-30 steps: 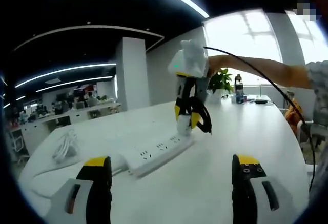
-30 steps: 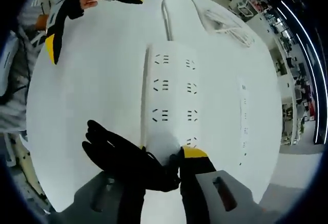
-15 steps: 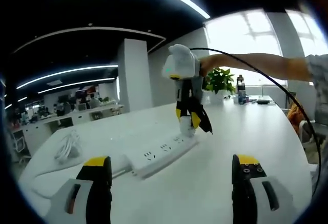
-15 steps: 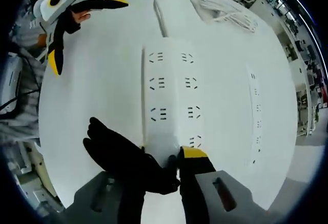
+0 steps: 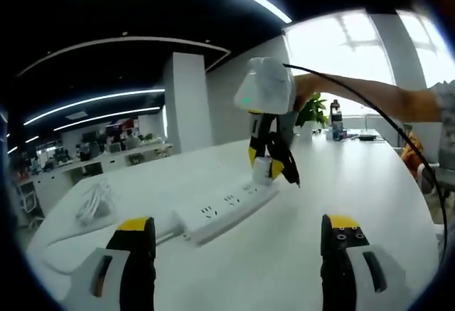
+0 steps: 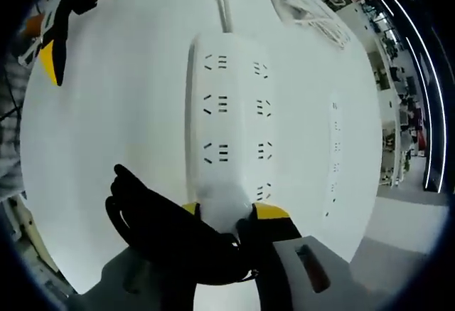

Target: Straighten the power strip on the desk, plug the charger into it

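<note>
Left tool (image 5: 238, 243): its two yellow-tipped jaws are standing spread wide apart at the bottom of the left gripper view, gripping nothing, and hovering over the white tabletop (image 5: 298, 204).
Right tool (image 6: 226, 213): its jaws are closing on a white charger (image 6: 225, 201), which is sitting between the yellow tips at the near end of the power strip (image 6: 227, 126). In the left gripper view this tool (image 5: 264, 161) is pointing down onto the far end of the strip, with the charger (image 5: 261, 169) between its jaws.
Power strip: it is lying flat on the tabletop, white, with two rows of sockets; in the left gripper view it (image 5: 227, 208) is running on a diagonal from the lower left up to the right tool.
Charger contact: it is touching the top of the strip, but whether it is fully in a socket I cannot tell.
Black cable (image 6: 153, 222): it is hanging in loops from the right tool, on the left side of the jaws.
White cord bundle (image 5: 91, 203): it is lying on the tabletop, well apart from the strip, toward the left.
Second strip (image 6: 334, 158): it is lying near the tabletop edge, to the right of the first one.
Person: a bare arm (image 5: 370, 97) is reaching to the right tool.
</note>
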Demonstrator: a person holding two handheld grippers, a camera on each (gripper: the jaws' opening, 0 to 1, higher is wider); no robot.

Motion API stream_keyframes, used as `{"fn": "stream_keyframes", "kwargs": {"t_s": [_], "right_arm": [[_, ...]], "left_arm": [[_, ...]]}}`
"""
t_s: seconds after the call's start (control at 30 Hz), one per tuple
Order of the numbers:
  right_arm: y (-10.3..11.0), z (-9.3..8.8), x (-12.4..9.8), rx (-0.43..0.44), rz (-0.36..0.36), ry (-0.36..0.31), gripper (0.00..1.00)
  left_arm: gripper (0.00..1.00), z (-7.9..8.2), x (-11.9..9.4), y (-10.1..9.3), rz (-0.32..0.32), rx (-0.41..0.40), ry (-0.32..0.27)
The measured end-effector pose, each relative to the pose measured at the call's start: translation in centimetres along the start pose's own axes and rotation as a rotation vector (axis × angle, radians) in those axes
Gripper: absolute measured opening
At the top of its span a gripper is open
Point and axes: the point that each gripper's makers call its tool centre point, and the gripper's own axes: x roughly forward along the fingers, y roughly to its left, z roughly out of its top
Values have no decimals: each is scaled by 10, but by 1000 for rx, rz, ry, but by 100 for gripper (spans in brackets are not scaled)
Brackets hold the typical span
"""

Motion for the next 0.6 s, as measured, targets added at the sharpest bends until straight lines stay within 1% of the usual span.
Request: {"fn": "stream_keyframes", "kwargs": {"t_s": [0.03,0.1,0.2,0.23,0.33,0.37,0.4,0.5,0.53,0.6], "right_arm": [[0,1,1,25,12,-30,25],[0,1,0,30,13,-56,26],[-1,-1,2,33,25,-63,34],[-1,-1,2,40,24,-61,35],[-5,-4,0,32,17,-61,31],[-7,-3,-1,39,10,-76,30],[-12,-1,-4,44,5,-90,30],[-16,2,-10,44,-2,-115,31],[-19,3,-12,44,-2,-119,30],[-18,2,-13,43,0,-117,30]], "left_arm": [[98,-1,0,0,2,1,2],[98,-1,1,0,3,6,4],[98,-3,2,-2,-3,15,12],[97,-4,2,-3,-5,15,18],[96,-7,3,-3,-5,6,28],[96,-8,3,-2,-4,6,31],[96,-8,3,-2,-2,8,32],[97,-7,3,-3,-2,18,29],[97,-6,3,-2,2,23,27],[96,-6,3,-2,5,26,28]]}}
